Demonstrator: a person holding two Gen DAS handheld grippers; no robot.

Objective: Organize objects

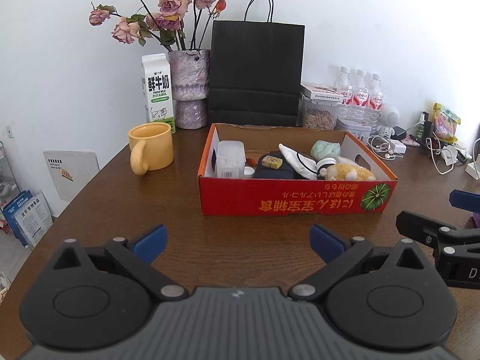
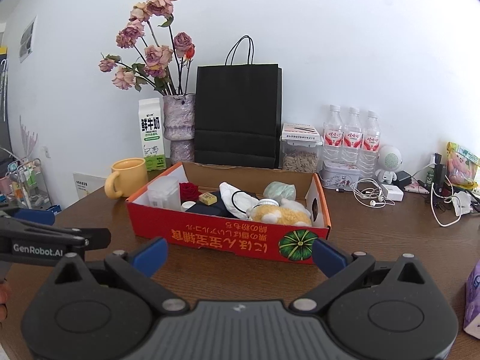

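Both the left gripper (image 1: pixel 238 241) and the right gripper (image 2: pixel 239 253) hung empty with fingers spread apart, just short of the red box (image 1: pixel 300 195) on the surface (image 1: pixel 180 225). Its plush toy (image 2: pixel 280 214) looked soft and light, best pinched across the body; the clear container (image 2: pixel 163 195) seemed stiffer, probably slippery.

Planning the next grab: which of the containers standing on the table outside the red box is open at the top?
The yellow mug, left of the red box. Its mouth is open, while the milk carton behind it is folded shut and the three water bottles are capped.
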